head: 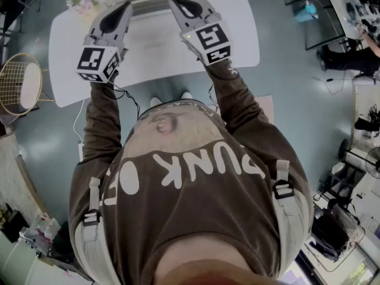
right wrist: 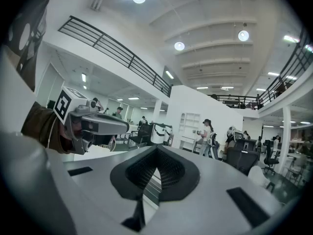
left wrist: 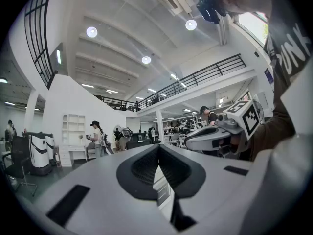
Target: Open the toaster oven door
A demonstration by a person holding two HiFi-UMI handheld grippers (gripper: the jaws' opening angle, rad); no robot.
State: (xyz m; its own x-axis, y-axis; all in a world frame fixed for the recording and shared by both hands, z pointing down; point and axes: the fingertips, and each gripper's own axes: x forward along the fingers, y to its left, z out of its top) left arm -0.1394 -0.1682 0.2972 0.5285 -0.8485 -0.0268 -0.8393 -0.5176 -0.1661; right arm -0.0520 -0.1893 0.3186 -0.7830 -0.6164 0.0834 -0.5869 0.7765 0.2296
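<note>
- The toaster oven (head: 151, 3) is sitting at the far edge of the white table (head: 71, 70), at the top of the head view. Its pale body is stretching left to right across the picture, so its long axis is running crosswise to both grippers.
- The door and its handle are not showing clearly from above. Where a grip should land is a judgement still to be made.
- The oven is lying straight ahead of the fingertips. Both grippers are pointing level at its front, and their tips are overlapping its near edge in the head view. Whether either one is touching it cannot be told.
- The left gripper (head: 126, 8) is aiming at the oven's left part with its pads pressed together and nothing between them.
- The right gripper (head: 176, 2) is aiming nearer the middle, its pads likewise meeting at the tips and carrying nothing.
- Neither hand is looking clearly nearer, since both are reaching about equally far. The jaws would need to part before taking a handle.
- By count, one oven, two grippers and one table are showing.
- Farther out, one bunch of pink flowers (head: 83, 2) is lying at the table's far left corner, and one gold wire chair (head: 21, 88) is standing on the floor to the left.
</note>
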